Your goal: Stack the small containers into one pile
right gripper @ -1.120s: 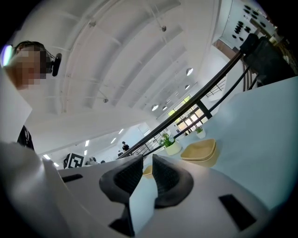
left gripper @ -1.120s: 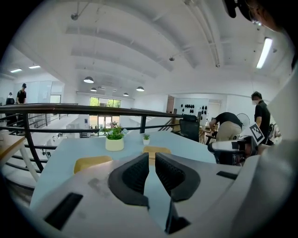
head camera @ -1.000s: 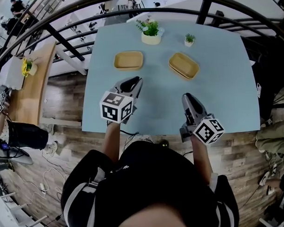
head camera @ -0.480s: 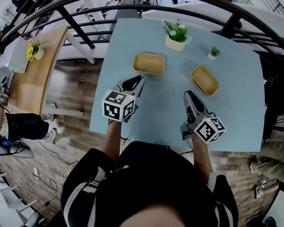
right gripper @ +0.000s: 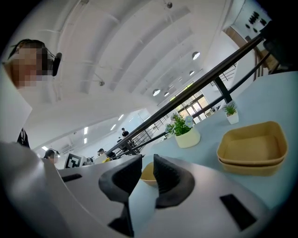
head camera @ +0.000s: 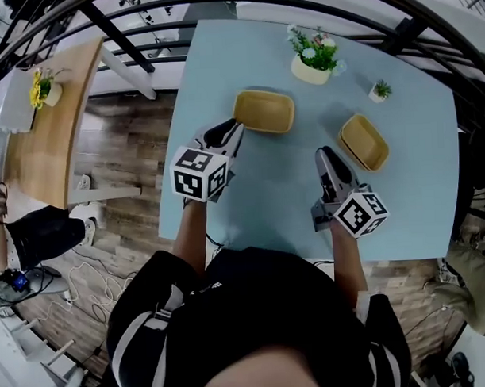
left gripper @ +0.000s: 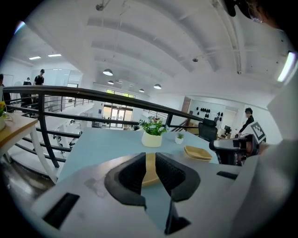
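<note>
Your containers are shallow, tan, rounded-rectangle trays with raised rims and smooth matte walls; whether they are plastic or fibre cannot be told. All sit open side up on the pale blue bench (head camera: 266, 196).

The single container (head camera: 263, 111) lies just ahead of your left gripper (head camera: 228, 134), with its long axis running nearly across the head view. The nested pair (head camera: 364, 142) lies ahead and to the right of your right gripper (head camera: 327, 158). Its long axis slants from upper left to lower right in the head view. In the right gripper view a second rim shows under the top one, so two containers sit one inside the other there. The single container and the pair are well apart.

Your left jaws stand a narrow way apart with nothing gripped; the single container shows through the gap, beyond the tips. Your right jaws are also narrowly parted and empty, and the single container's edge shows past them.

A white pot with a leafy plant (head camera: 313, 59) and a smaller potted plant (head camera: 379, 91) stand near the bench's far edge.
</note>
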`<state>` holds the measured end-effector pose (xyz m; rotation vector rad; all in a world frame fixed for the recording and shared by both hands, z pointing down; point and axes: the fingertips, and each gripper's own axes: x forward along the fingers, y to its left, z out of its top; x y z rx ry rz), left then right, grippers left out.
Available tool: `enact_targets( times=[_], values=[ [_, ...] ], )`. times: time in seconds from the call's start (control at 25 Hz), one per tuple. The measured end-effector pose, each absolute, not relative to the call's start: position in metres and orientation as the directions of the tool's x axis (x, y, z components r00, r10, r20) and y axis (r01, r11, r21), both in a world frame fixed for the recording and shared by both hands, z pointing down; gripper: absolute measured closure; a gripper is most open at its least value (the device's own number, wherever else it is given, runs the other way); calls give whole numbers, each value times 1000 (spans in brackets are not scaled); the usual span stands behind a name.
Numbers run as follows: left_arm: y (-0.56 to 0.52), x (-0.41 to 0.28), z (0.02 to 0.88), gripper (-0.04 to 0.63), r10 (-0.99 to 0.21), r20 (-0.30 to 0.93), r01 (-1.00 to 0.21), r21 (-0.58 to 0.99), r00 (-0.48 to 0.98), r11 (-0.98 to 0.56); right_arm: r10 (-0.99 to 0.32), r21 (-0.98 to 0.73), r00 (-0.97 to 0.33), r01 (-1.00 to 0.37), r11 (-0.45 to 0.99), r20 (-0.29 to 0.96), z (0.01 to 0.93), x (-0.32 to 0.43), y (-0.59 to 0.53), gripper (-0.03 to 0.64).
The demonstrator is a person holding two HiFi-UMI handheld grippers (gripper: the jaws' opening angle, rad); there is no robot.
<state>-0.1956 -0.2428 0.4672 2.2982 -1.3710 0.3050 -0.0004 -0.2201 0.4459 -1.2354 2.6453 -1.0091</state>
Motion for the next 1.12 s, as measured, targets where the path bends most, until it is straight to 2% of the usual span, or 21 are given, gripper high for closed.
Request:
enact_targets(
  times=[0.32,0.76,1.12],
  values=[
    [-283,-215,510,540,-782,417,-878,333,463,-342,-701,-571,-658,-699,430,277,474,-17,-265,523],
    [-303,-223,560,466,-756,462,-867,411,464,-281,-646,-562,-670,-713,420,367,516,-47,-299,502],
    [-308,-211,575,465,-731,481,-857,429,484,-285,-602,-564,-666,-727,391,441,554,-59,-309,465]
  ],
)
